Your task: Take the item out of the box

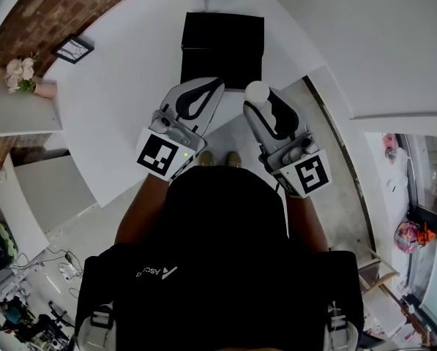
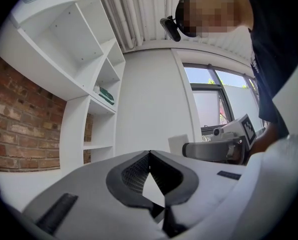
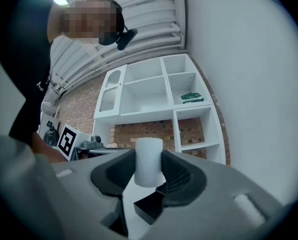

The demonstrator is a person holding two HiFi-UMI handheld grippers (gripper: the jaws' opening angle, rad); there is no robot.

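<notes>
Just off the near right corner of the box (image 1: 222, 42): pinches the item (image 1: 257, 91), a short white cylinder, between the pads of the right gripper (image 1: 262, 101), upright, top standing proud of the jaws, base above and clear of the black rim. Beside the near left corner of the box: carries the left gripper (image 1: 203, 97) with jaws pressed together, tips touching, nothing between.

Reads as the lift-out all but done, with only the carry-off and set-down left. To finish well:
- Hold the squeeze even, guarding against slip or swivel on the smooth round body.
- Carry the cylinder upright.
- Draw it away from the box before lowering, to spare the rim a knock from the base.
- Lower to full flat contact with the table (image 1: 116, 101), and only then spread the jaws.
- Hold the left gripper out of the path, or rest it on the box for steadying.

Left of the box: offers the widest bare stretch of table, probably the safest landing. Right of the box: narrows to a slim strip before the table edge. Near side of the box: leaves little depth before the edge, just above the shoes (image 1: 205, 158), so avoid setting down there. Far side of the box: shows more white surface, extent unclear.
</notes>
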